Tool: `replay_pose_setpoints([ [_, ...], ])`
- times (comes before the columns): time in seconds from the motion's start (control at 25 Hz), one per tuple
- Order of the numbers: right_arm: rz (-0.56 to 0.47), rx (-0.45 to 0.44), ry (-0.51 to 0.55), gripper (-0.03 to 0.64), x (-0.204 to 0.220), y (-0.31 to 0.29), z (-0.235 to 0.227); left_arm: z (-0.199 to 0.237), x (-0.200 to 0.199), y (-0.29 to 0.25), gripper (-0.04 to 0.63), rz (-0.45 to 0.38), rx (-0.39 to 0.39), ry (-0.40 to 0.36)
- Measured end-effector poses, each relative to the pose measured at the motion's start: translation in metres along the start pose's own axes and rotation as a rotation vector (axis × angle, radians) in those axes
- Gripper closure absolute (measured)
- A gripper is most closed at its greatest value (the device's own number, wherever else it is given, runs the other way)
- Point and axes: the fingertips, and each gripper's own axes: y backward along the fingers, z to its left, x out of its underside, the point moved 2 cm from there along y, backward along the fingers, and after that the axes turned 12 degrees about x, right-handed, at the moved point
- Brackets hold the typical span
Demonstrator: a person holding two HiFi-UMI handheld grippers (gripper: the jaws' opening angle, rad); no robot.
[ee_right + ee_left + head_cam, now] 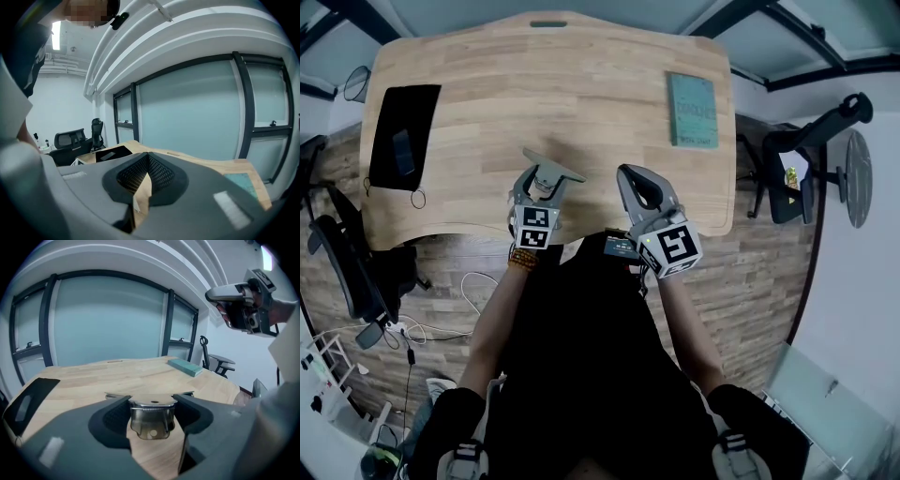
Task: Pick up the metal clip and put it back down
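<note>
Left gripper view: the left hand-held gripper [152,404] is clamped on the clip [151,420], over the table's [117,376] front edge. Lower it level until it sits flat, then let go gently. The right hand-held gripper [146,171] is closed, empty.

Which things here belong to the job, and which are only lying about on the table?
Belonging to the job:
- metal clip, clamped in the left gripper
- wooden table, where it goes back

Not in use:
- teal book
- black pad with a phone on it
- right gripper, shut and empty
</note>
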Motion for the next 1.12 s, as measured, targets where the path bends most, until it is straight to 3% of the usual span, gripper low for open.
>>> replay_pose_setpoints([
  [0.48,0.018,0.007,-0.016,0.594,0.009,0.001,-0.005,0.002,0.053,-0.014,0.296,0.102,-0.002,0.030],
  [1.12,0.056,0.028,-0.050,0.594,0.027,0.013,-0.016,0.000,0.092,-0.024,0.296,0.195,-0.012,0.039],
])
